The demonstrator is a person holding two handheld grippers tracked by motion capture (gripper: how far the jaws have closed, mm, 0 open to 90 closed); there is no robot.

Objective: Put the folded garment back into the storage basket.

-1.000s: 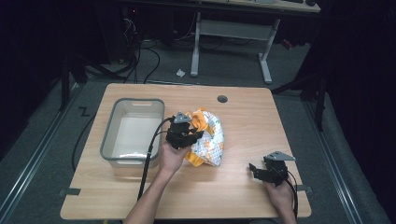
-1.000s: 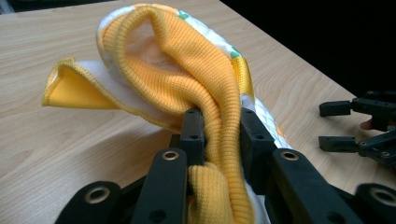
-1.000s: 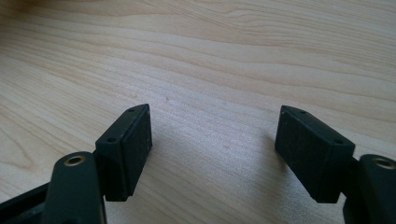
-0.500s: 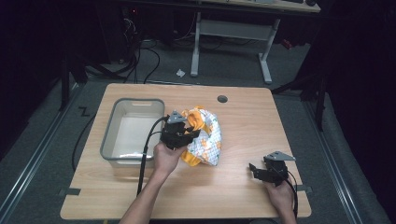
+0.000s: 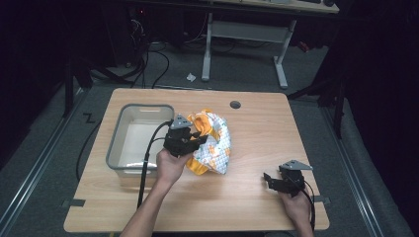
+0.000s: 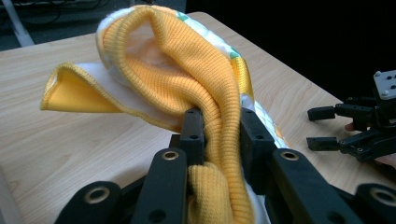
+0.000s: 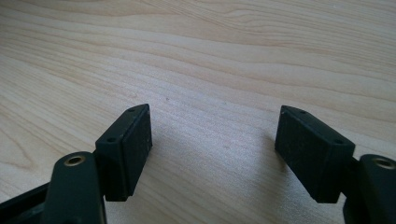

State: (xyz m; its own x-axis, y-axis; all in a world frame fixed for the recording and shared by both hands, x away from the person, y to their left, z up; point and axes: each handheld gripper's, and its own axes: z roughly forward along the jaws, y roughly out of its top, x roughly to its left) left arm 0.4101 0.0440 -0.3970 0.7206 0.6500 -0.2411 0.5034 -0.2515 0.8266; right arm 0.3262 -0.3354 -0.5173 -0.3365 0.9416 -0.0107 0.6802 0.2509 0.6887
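Left tool pinches ribbed orange hem of garment, bunched on counter just beside clear bin, prob. so it lifts w/o slipping; right tool, spread & unloaded, rests well apart.

No text, label, brand, number or sign can be read anywhere

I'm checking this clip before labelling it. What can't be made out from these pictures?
- What kind of garment it is: bunched up in the high view, cut off by the frame bottom in the left gripper view.
- How much cloth the left claw pinches: hidden between the jaws.
- Clear bin contents: glare in the high view.
- Right claw: open over bare table.
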